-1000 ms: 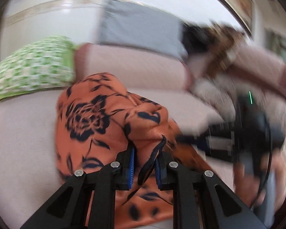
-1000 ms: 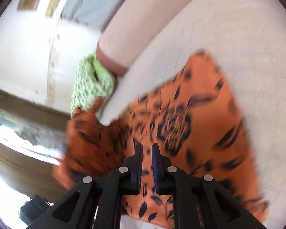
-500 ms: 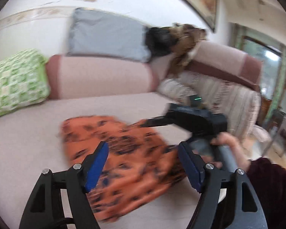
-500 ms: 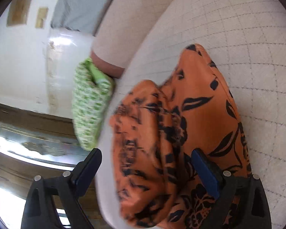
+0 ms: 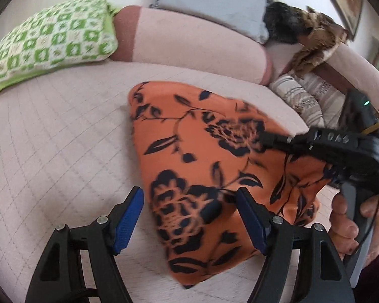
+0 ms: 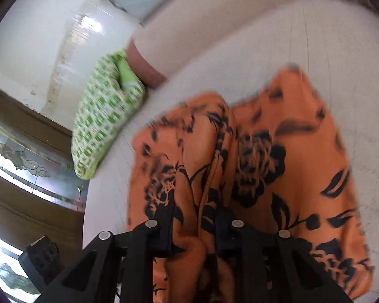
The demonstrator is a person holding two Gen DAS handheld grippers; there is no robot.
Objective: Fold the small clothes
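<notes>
Pale handwritten characters stand on the black body of the right tool in the left wrist view; they look like "0AS", not surely legible.

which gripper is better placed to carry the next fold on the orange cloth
Right, probably. The right gripper already has a fold of the orange cloth bunched between its fingers. The left gripper is open and holds nothing, hovering over the near edge.
</notes>
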